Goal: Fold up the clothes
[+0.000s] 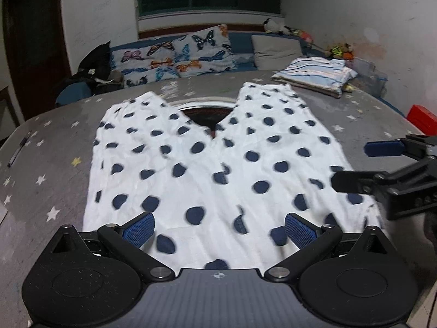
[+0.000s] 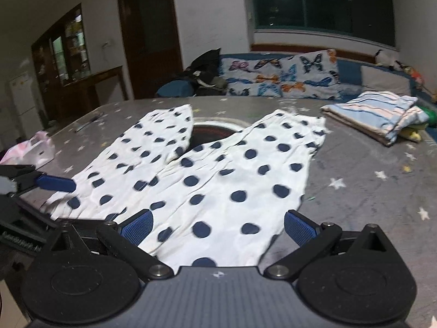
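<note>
Polka-dot trousers (image 1: 218, 164) lie spread flat on grey star-print worktop (image 1: 54, 147), 2 legs splayed in V over round dark recess (image 1: 207, 114); likely laid out for folding. Left gripper (image 1: 218, 229) at waist end, jaws released, holding nothing. Right gripper (image 2: 217, 227) jaws released over other leg. Folded striped cloth (image 1: 314, 73) well apart; pink bag (image 2: 30, 150) at edge. Nothing blocks fold.
</note>
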Action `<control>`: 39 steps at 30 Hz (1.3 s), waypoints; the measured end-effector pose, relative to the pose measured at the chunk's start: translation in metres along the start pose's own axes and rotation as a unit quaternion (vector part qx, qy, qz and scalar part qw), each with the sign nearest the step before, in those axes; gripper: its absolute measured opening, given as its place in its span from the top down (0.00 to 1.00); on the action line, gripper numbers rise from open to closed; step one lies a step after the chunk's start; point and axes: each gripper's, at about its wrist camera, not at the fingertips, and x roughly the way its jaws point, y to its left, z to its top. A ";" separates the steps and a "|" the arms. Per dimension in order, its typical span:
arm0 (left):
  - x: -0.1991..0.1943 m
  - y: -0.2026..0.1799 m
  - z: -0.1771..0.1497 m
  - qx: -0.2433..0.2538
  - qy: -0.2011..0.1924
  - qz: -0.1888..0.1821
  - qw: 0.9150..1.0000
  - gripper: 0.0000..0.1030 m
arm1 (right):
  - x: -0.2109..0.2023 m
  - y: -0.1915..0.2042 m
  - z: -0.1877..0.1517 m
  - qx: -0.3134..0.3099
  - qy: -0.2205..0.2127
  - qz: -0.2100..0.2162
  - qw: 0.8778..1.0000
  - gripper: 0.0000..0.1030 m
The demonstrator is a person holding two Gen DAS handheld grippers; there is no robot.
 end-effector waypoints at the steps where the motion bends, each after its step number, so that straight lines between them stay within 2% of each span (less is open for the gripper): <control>1: 0.001 0.003 -0.001 -0.004 0.002 0.005 1.000 0.00 | 0.001 0.001 -0.001 -0.005 0.003 0.003 1.000 0.00; 9: 0.012 0.025 -0.008 -0.021 0.019 0.043 0.999 0.00 | 0.009 0.005 -0.003 -0.026 0.027 0.016 0.999 0.00; 16: 0.015 0.025 -0.010 -0.011 0.029 0.056 0.998 0.00 | 0.023 0.000 -0.006 -0.056 0.063 -0.013 0.996 0.00; 24: -0.004 0.000 -0.002 0.018 0.004 0.015 1.000 0.00 | 0.028 -0.015 -0.007 -0.078 0.078 -0.045 0.993 0.00; 28: -0.018 -0.025 0.000 0.048 -0.011 -0.035 0.998 0.00 | 0.027 -0.028 -0.005 -0.069 0.081 -0.064 0.992 0.00; 31: -0.028 -0.048 0.000 0.078 -0.021 -0.085 0.993 0.00 | 0.027 -0.038 -0.003 -0.068 0.082 -0.081 0.991 0.00; 35: -0.035 -0.080 -0.004 0.123 -0.025 -0.142 0.982 0.01 | 0.028 -0.051 -0.001 -0.066 0.082 -0.102 0.989 0.00; 37: -0.035 -0.095 -0.008 0.145 -0.022 -0.161 0.976 0.04 | 0.029 -0.058 -0.001 -0.063 0.083 -0.113 0.988 0.00; 39: -0.032 -0.104 -0.011 0.160 -0.015 -0.170 0.972 0.12 | 0.029 -0.064 0.000 -0.054 0.084 -0.111 0.989 0.00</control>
